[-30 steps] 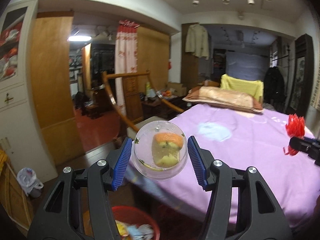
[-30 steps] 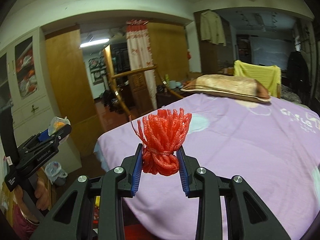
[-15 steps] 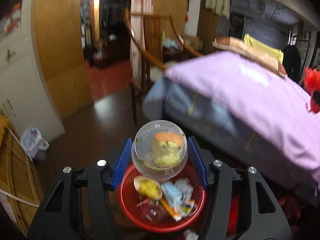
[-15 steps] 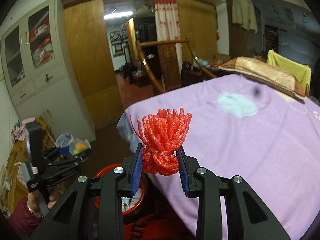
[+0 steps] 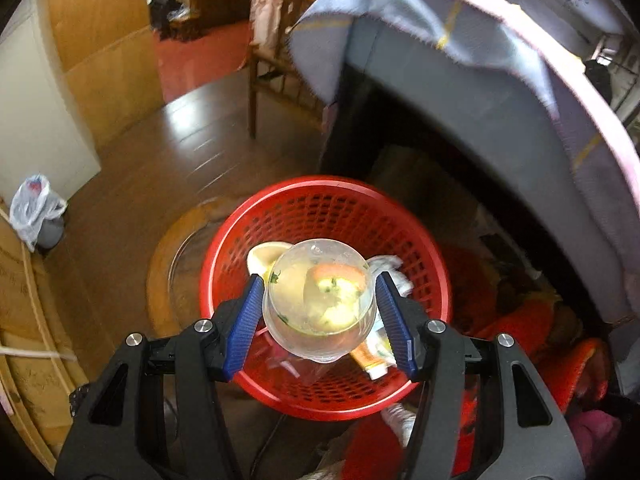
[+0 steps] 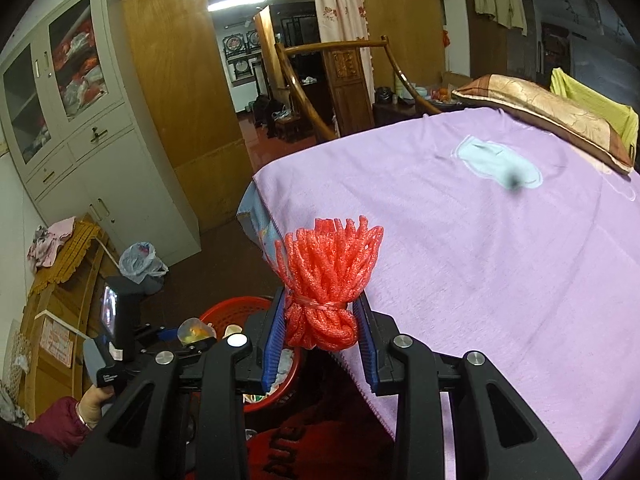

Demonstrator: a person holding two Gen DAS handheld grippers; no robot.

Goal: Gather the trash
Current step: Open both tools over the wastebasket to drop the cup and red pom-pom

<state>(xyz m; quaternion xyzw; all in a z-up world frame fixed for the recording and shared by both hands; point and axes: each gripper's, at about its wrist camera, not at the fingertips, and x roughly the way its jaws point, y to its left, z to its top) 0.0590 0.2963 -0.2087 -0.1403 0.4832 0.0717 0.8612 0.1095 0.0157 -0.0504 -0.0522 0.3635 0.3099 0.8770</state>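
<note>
A clear plastic cup (image 5: 320,304) with orange and yellow food scraps sits between the blue pads of my left gripper (image 5: 318,280). The jaws are opening, and the pads still touch the cup's sides. It hangs straight above a red mesh basket (image 5: 320,208) on the floor, which holds wrappers and a tube. My right gripper (image 6: 320,300) is shut on a tied bundle of red foam netting (image 6: 330,264), held over the bed's near corner. The right wrist view also shows the basket (image 6: 232,306) low at left, with the left gripper (image 6: 188,334) and its cup (image 6: 194,330) above it.
A bed with a purple cover (image 6: 480,240) fills the right side, its corner (image 5: 440,60) overhanging close to the basket. A white plastic bag (image 5: 34,204) lies by a pale cabinet (image 6: 100,140). A wooden chair (image 5: 272,72) stands beyond. Red cloth (image 5: 540,320) lies on the floor.
My left gripper dropped and tipped downward, bringing the cup from bed height to over the red basket. My right gripper swung left and down toward the bed's corner, still gripping the netting.
</note>
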